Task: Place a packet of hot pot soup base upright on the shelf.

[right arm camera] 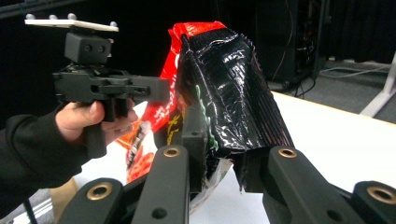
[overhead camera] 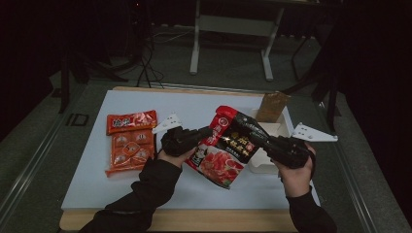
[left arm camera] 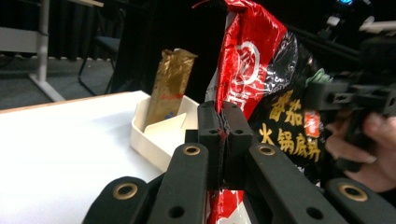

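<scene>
A red-and-black sauce packet [overhead camera: 228, 143] hangs above the counter [overhead camera: 87, 179] between both hands — the left gripper [overhead camera: 206, 132] pinches its left edge, the right gripper [overhead camera: 256, 138] clamps its crumpled right side — just beside a white tray [overhead camera: 283, 130] holding a gold packet [overhead camera: 271, 106].

Black sleeves are worn, and both black grippers' linkage arms [left arm camera: 191, 186] are studded with brass-ringed screw holes [right arm camera: 171, 151] and topped by pale three-cornered plates [overhead camera: 314, 132].
</scene>
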